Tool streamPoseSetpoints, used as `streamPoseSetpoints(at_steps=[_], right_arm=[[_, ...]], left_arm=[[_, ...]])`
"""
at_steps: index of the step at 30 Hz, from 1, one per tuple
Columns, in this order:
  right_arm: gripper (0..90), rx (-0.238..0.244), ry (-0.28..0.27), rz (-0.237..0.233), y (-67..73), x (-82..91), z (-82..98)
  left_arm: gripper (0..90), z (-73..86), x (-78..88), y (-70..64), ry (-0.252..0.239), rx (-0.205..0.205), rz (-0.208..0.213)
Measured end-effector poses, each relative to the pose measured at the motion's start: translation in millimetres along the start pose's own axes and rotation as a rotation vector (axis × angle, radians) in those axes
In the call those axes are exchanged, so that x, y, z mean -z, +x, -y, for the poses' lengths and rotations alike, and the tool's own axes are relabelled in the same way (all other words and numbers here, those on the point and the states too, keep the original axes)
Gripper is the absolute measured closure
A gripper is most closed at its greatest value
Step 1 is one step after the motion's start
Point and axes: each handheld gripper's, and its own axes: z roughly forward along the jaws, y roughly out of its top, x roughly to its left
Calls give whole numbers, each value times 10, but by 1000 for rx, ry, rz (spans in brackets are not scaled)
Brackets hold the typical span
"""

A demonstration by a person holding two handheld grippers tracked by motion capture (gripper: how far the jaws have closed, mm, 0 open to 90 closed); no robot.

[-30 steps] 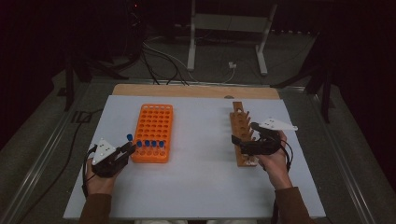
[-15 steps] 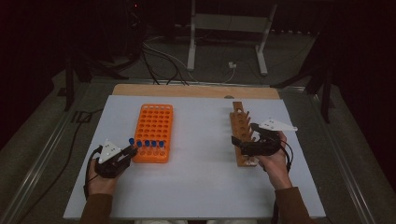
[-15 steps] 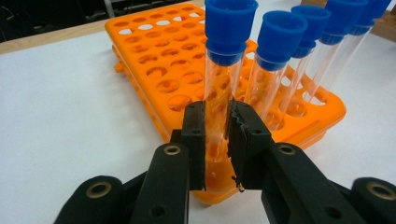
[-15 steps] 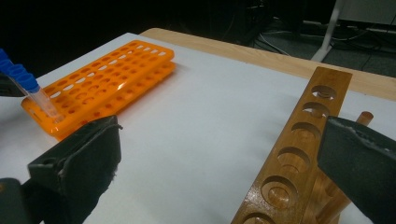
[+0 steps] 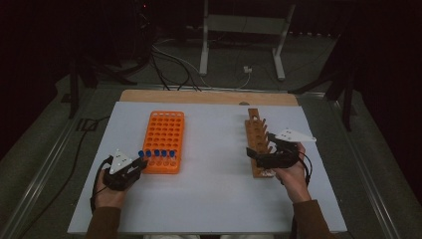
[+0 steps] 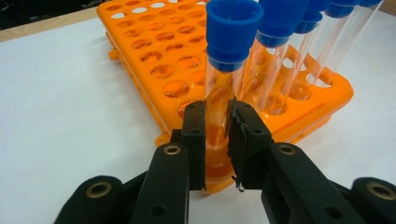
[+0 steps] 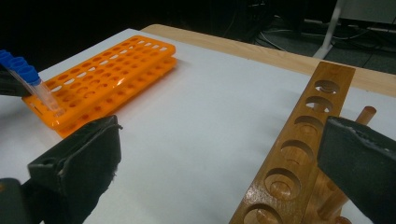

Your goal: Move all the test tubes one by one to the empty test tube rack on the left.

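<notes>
Bright orange rack [image 5: 164,141] at centre-left of the high view, a row of blue caps [image 5: 157,153] along its lower edge. In the left gripper view, a clear tube [image 6: 219,107] with a blue cap sits between black jaws. Warm brown wooden rack [image 5: 258,141] centre-right, on a pale grey-white counter [image 5: 209,189] with a tan wood upper edge. Black left tool [image 5: 130,172] lower left, topped by a light grey plate.

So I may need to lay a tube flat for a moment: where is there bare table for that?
The widest bare stretch of the white table top runs between the orange rack and the wooden rack. It is crowded at the orange rack's near row, where the left gripper clamps a blue-capped tube, and around the right gripper.
</notes>
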Motion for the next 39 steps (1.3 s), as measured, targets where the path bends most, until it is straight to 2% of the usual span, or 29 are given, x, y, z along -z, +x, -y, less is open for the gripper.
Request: streamPoseSetpoints(at_steps=[4,9,12,16,23,29,32,34,39], right_arm=[[0,6,-4,2,10,12,12],[0,11,-9,3,22,33,38],[0,11,-17,4,23,56,60],[0,8,-29,10,13,87,95],[0,6,-46,15,1,128,140],[0,3,-59,17,7,141,177],[0,3,-72,19,10,159,204],[0,7,-77,26,14,178,229],[0,17,-105,39,33,244,329]], left_arm=[[779,1,-1,7,3,10,3],[768,17,4,35,-10,57,22],[709,25,22,49,-21,82,20],[633,18,103,86,-63,117,24],[517,-21,258,115,-142,151,40],[473,-74,435,141,-220,188,8],[438,-90,519,138,-257,188,15],[373,-95,565,127,-274,183,10],[273,-85,641,112,-315,182,-6]])
